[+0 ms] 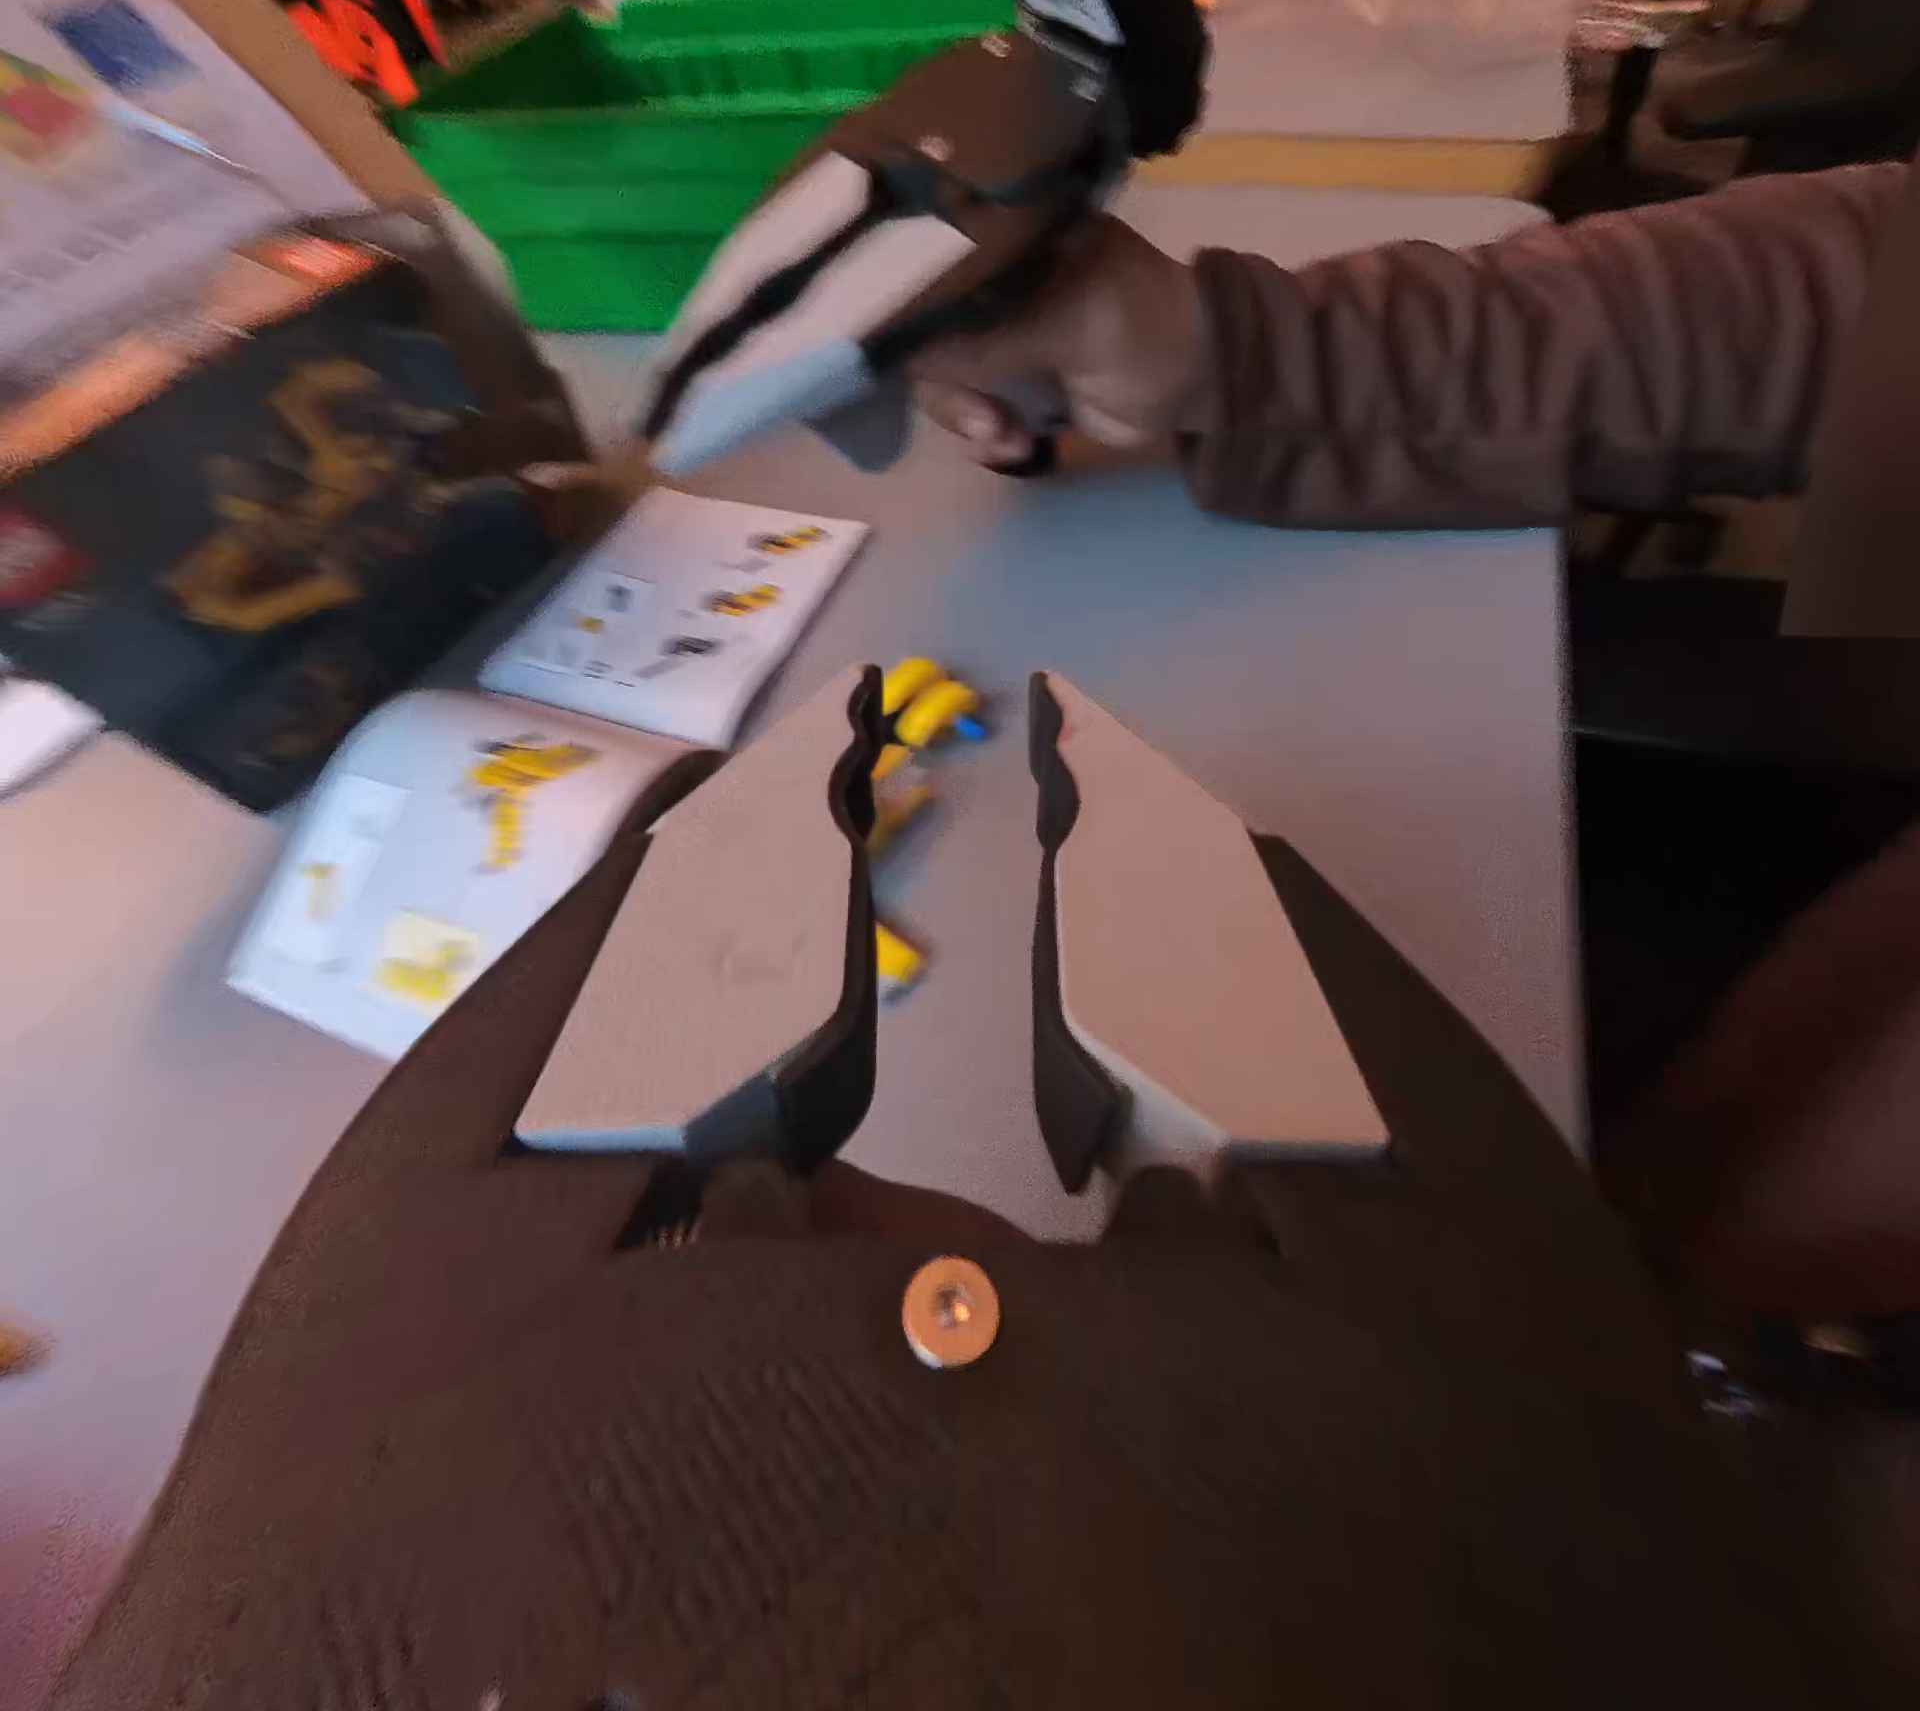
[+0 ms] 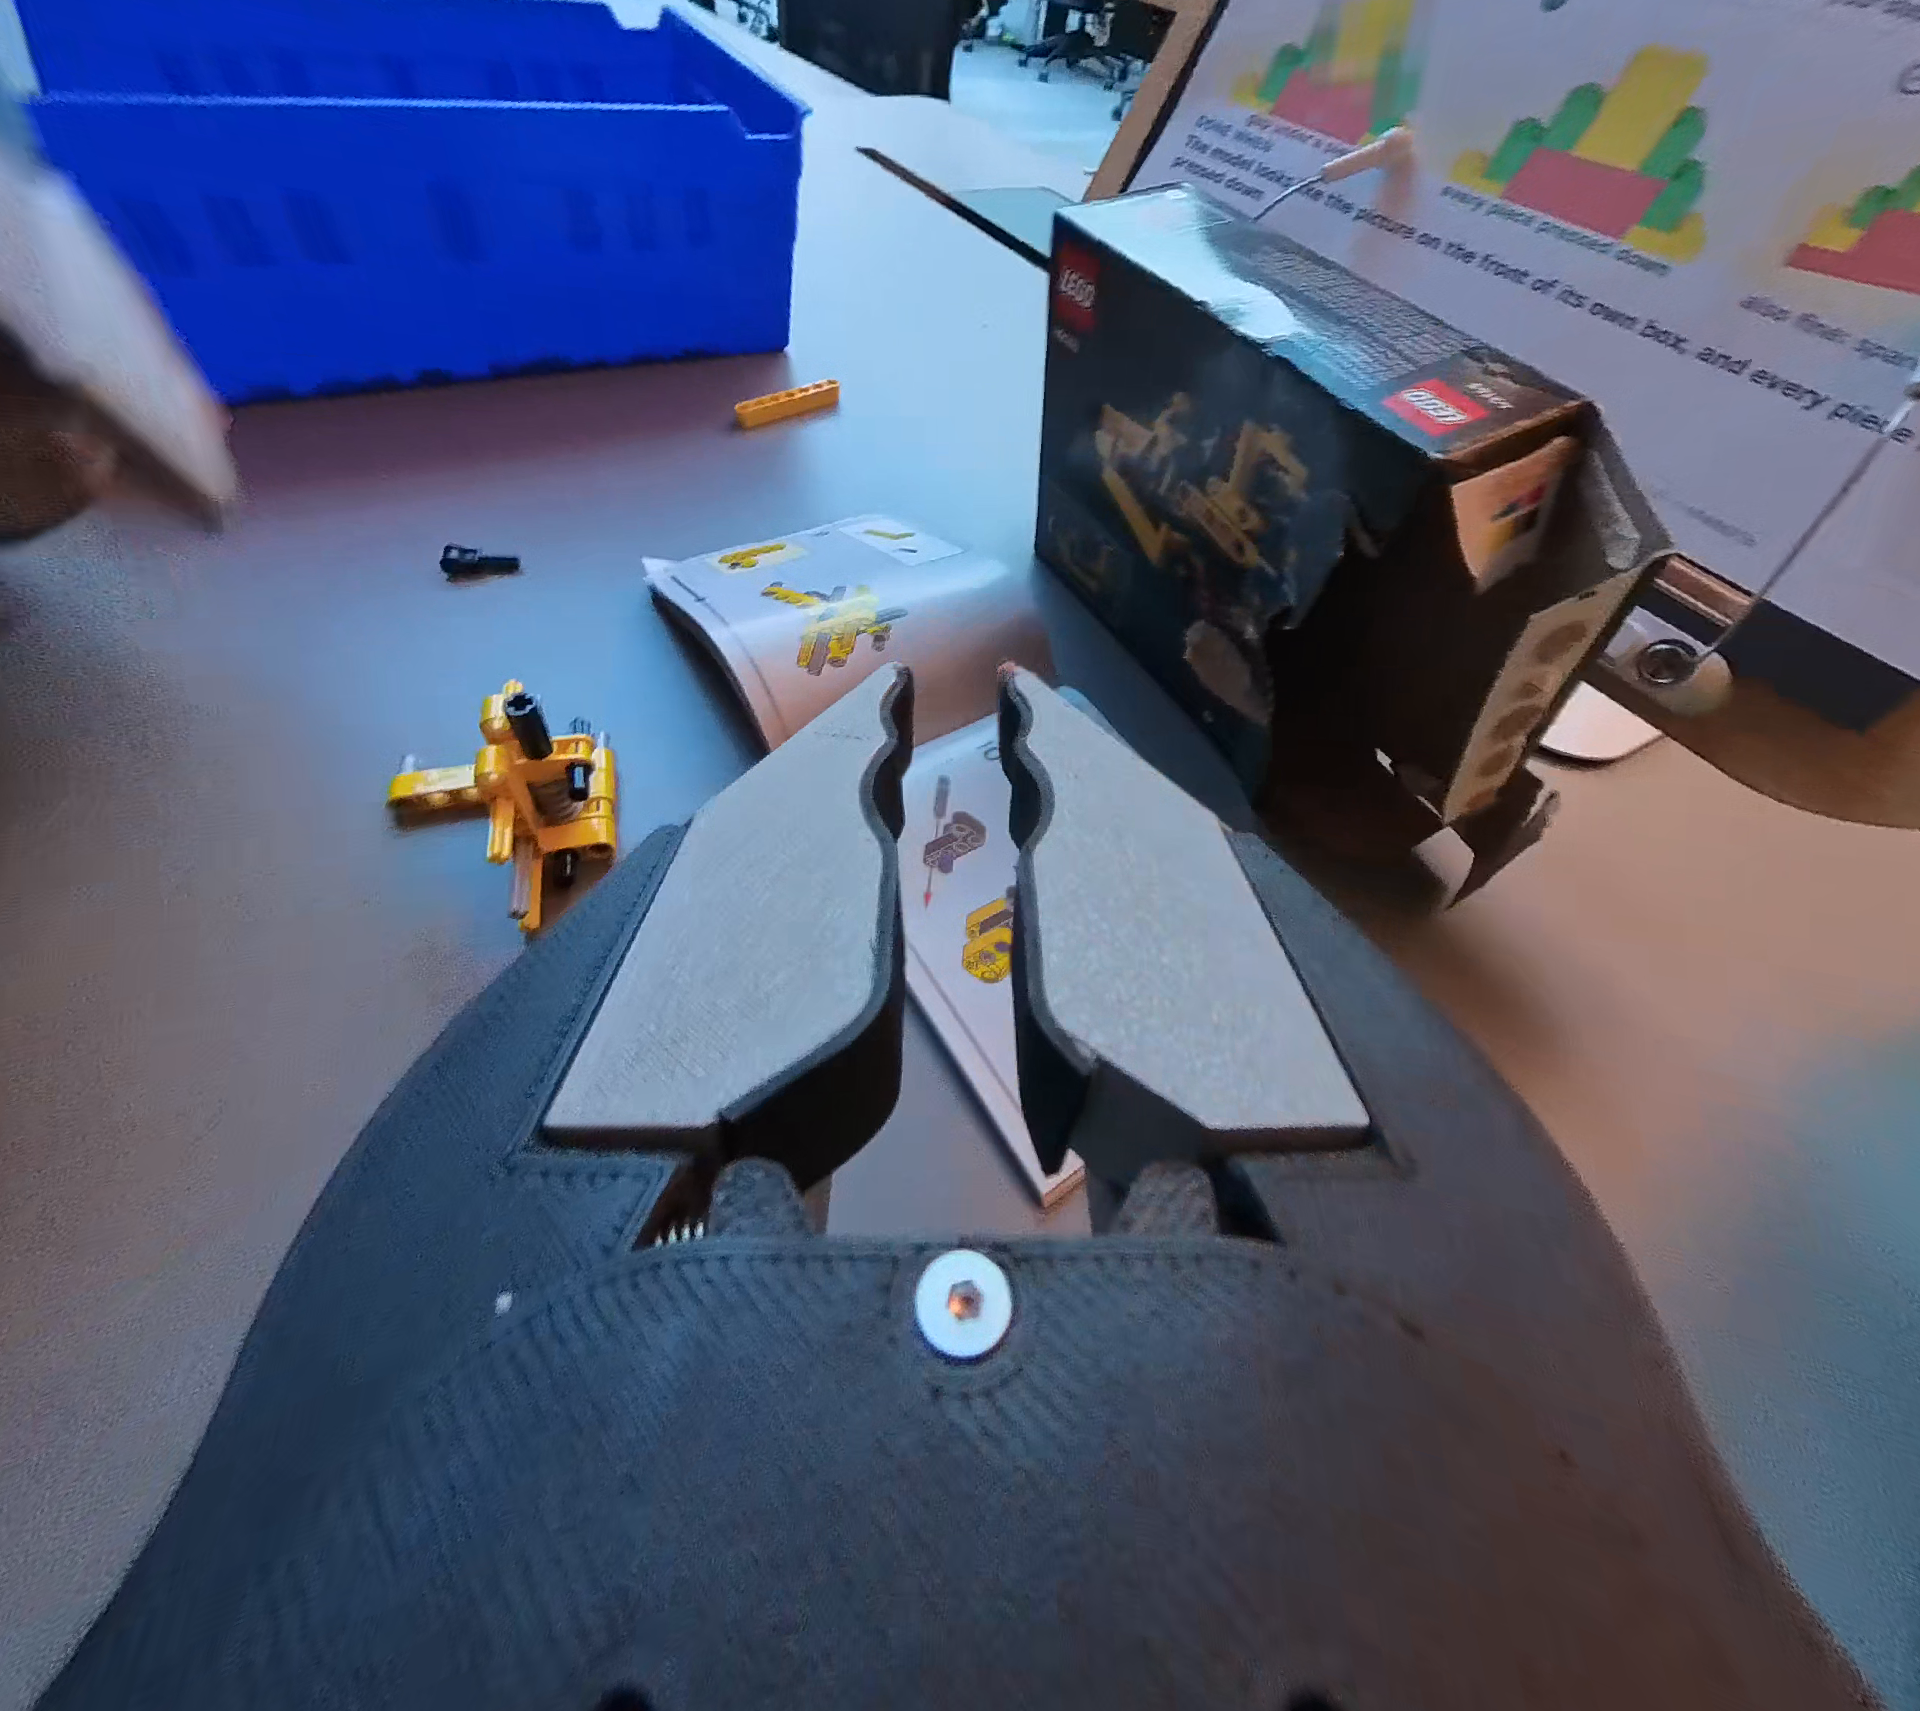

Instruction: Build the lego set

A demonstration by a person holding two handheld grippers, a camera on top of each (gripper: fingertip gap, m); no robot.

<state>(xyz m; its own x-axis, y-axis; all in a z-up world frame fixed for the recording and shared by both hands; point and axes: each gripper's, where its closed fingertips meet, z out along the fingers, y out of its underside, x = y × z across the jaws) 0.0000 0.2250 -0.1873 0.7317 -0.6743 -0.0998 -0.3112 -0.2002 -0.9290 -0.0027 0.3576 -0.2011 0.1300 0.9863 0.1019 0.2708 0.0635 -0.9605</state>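
Left gripper [image 1: 951, 695] and right gripper [image 2: 954, 690] both parted, empty. Beside booklet [image 2: 821, 612]: one yellow assembly [image 2: 520, 794], one beam [image 2: 787, 403], one black pin [image 2: 478, 562]

My left gripper [image 1: 951, 705]: ribbed black printed shell, two flat grey fingers [image 1: 727, 923] with wavy black inner edges, one silver screw [image 1: 950, 1313] at centre. My right gripper [image 2: 954, 705]: same build, same screw [image 2: 962, 1304]. Brown quilted sleeve [image 1: 1507, 373] on right arm.

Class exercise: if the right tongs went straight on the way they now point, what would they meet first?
Most likely the open instruction booklet: the open right tongs point over its pages lying on the table. The set's box stands just right of that line; depth is unclear.
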